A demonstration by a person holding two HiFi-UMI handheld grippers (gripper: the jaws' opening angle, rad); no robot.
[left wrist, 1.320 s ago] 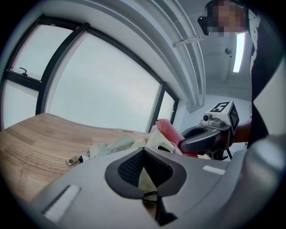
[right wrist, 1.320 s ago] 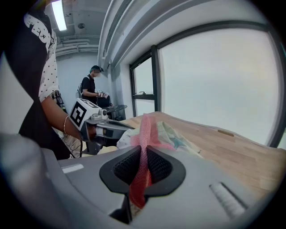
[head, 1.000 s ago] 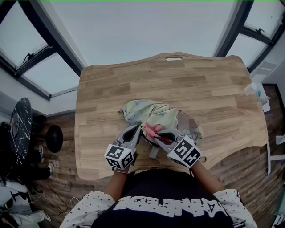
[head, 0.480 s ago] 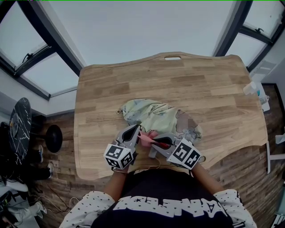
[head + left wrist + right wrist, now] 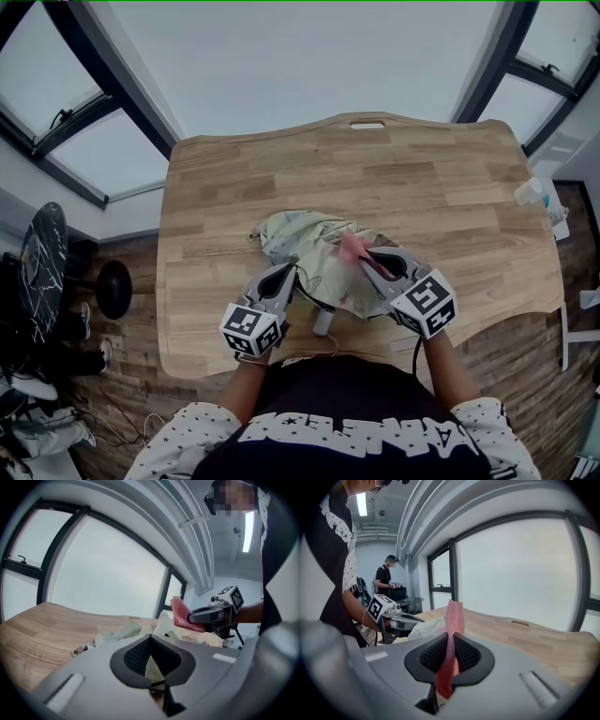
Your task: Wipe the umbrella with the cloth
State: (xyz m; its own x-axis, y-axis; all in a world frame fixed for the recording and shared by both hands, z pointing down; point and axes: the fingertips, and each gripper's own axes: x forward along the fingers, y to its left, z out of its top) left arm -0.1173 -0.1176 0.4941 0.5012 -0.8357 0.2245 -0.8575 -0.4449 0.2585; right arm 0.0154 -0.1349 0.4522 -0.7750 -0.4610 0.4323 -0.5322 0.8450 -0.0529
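Note:
A folded pale green umbrella (image 5: 314,246) lies on the wooden table (image 5: 441,197), its grey handle (image 5: 323,322) pointing toward the near edge. My left gripper (image 5: 290,276) is shut on the umbrella's fabric (image 5: 152,667) at its near left side. My right gripper (image 5: 367,260) is shut on a pink cloth (image 5: 353,247) and holds it over the umbrella's right part. The cloth (image 5: 451,653) stands up between the right jaws. In the left gripper view, the right gripper (image 5: 192,617) and cloth (image 5: 180,615) hang just above the fabric; whether cloth touches it I cannot tell.
A small bottle (image 5: 530,190) stands at the table's right edge. There is a slot (image 5: 366,123) at the table's far edge. Large windows surround the table, and a black stool (image 5: 114,289) is on the floor at left. Another person (image 5: 386,581) stands far back.
My right gripper has carried the pink cloth from beside the left gripper rightward and away across the umbrella, lifting a little. The left gripper has stayed put on the fabric.

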